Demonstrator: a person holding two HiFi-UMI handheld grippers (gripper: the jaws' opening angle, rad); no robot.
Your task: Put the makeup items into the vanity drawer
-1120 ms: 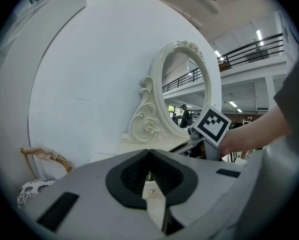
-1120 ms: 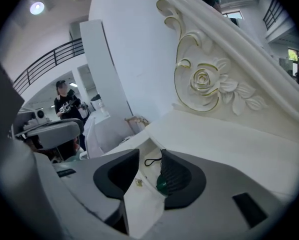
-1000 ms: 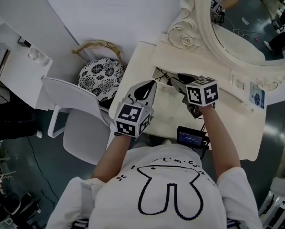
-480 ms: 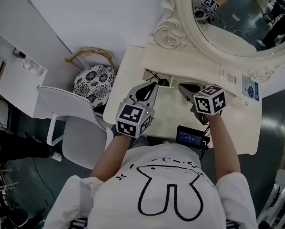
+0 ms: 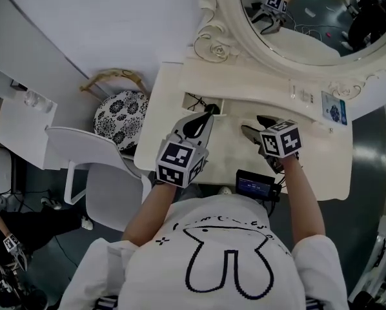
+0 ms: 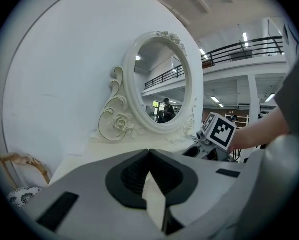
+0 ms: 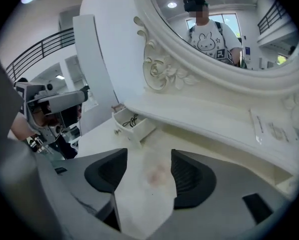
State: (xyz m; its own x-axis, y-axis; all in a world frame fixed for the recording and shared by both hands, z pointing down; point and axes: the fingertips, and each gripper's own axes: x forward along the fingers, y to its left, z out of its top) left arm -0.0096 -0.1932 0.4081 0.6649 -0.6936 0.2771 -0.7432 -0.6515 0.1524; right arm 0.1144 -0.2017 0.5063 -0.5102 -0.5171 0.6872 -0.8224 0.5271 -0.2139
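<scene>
L tongs (image 5: 209, 111) sit clenched tip-to-tip on nothing, right by the open vanity drawer (image 7: 134, 130), prob. ready to nudge it shut. R tongs (image 5: 253, 125) have just been opening & hang released w/ nothing between them, over bare worktop (image 5: 309, 166). Farther back, dark thin items (image 7: 131, 119) lie in the drawer; no other makeup visible, so task looks nearly done.

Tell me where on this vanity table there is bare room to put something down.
Bare: the tabletop between the right gripper and its right edge, and the shelf under the mirror, left of the card. Crowded: around the open drawer, where the left gripper hovers, and the front edge by the small screen.
</scene>
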